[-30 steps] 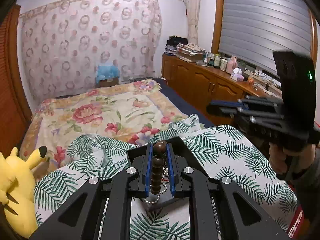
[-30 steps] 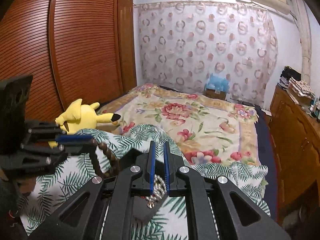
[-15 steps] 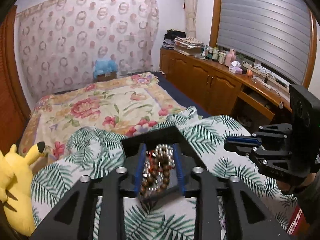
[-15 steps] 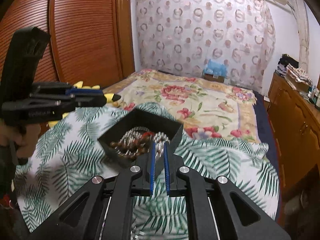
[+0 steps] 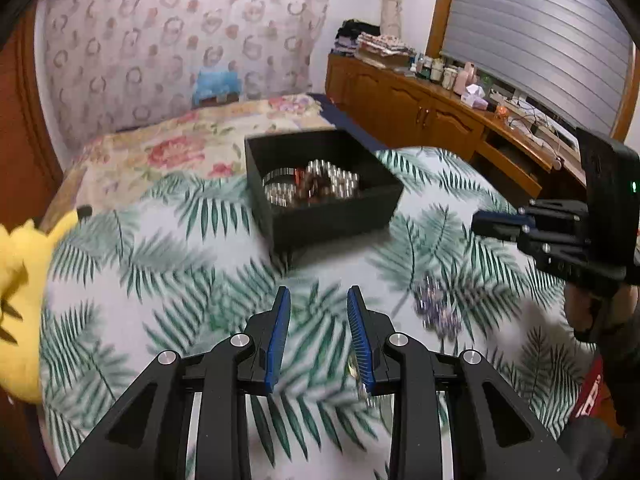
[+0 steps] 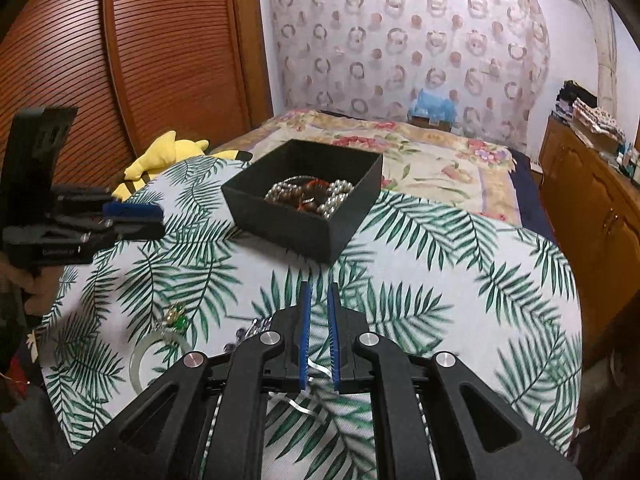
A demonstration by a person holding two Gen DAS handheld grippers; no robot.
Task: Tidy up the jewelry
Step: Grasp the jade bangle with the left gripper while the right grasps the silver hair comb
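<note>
A black open box (image 5: pixel 320 220) (image 6: pixel 296 228) stands on the palm-leaf cloth and holds silver beads, a bangle and a brown bead strand (image 5: pixel 310 184). My left gripper (image 5: pixel 318 294) hovers open over the cloth short of the box, with nothing between its blue pads. My right gripper (image 6: pixel 319 286) is shut, its pads a thin gap apart and empty, also short of the box. Loose on the cloth lie a purple bead piece (image 5: pixel 436 308), a green-stone piece (image 6: pixel 176 318), a clear bangle (image 6: pixel 160 356) and a silver chain (image 6: pixel 304 400).
A yellow plush toy (image 5: pixel 16 300) (image 6: pixel 168 156) lies at the cloth's left edge. The floral bedspread (image 6: pixel 420 160) stretches behind the box. A wooden cabinet (image 5: pixel 420 112) with bottles runs along the right, and a slatted wardrobe door (image 6: pixel 120 60) along the left.
The left gripper let the brown bead strand go into the box and opened. Both grippers then drew back and down from the box toward the near part of the cloth.
</note>
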